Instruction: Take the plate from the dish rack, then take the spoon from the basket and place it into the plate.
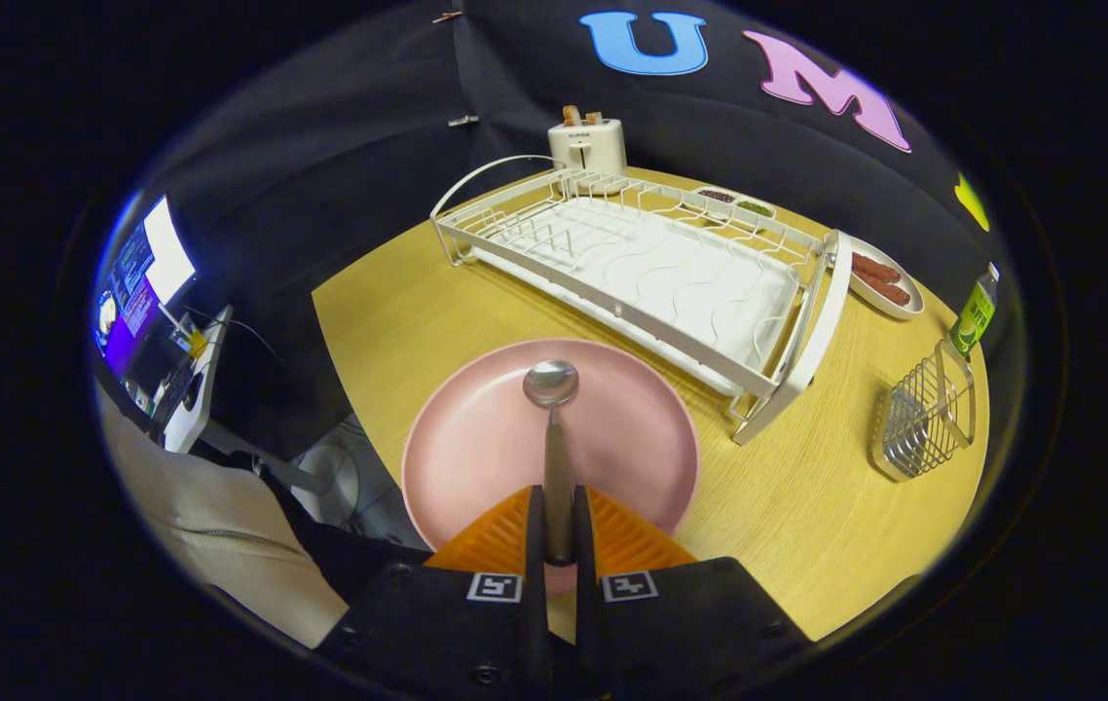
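Note:
A pink plate (476, 448) lies flat on the wooden table (807, 506), just ahead of my fingers. My gripper (559, 516) is shut on the handle of a metal spoon (551, 385). The spoon points straight forward, and its bowl hangs over the middle of the plate. Whether the bowl touches the plate I cannot tell. Beyond the plate stands the white wire dish rack (651, 273), with nothing in its slots. The small wire basket (929, 414) stands to the right of the rack, and nothing shows inside it.
A white toaster (588, 146) stands behind the rack. Near the rack's far right end sit a dish of sausages (885, 280) and two small bowls (737, 202). A green bottle (975, 316) stands behind the basket. A person's sleeve (213, 526) and a monitor (140, 282) are at the left.

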Demonstrator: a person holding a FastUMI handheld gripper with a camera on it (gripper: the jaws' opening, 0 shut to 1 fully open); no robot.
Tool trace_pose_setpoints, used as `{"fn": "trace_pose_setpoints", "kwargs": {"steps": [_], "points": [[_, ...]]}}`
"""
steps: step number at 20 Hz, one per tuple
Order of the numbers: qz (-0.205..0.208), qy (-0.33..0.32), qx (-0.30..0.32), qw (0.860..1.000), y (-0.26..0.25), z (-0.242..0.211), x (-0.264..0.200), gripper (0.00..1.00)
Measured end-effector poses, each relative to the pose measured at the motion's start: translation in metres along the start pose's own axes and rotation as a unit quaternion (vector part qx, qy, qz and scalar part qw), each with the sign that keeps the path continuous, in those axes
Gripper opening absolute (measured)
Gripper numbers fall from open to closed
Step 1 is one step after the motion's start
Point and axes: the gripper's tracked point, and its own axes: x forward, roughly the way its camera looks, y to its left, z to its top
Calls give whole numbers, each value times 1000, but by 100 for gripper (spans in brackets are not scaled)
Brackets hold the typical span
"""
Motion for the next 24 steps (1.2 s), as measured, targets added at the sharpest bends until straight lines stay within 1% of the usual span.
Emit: {"fn": "trace_pose_setpoints", "kwargs": {"steps": [1,3,4,6,8,10,12,15,17,21,22,24], "points": [[-4,5,0,1000,-2,-4,1,15],[-10,9,5,1000,-2,-6,-1,20],[-10,7,7,1000,-2,-6,2,42],[-12,4,10,1000,-2,-4,3,77],[-11,1,13,1000,-2,-1,0,94],[-11,-4,16,1000,-1,4,-5,98],[-14,-20,11,1000,1,16,-15,99],[-31,-59,-5,998,-4,45,-36,99],[-47,-92,-9,995,-12,73,-52,99],[-100,-151,-10,983,-45,125,-95,99],[-114,-169,-8,979,-49,139,-110,99],[-147,-201,-3,969,-74,163,-136,99]]}}
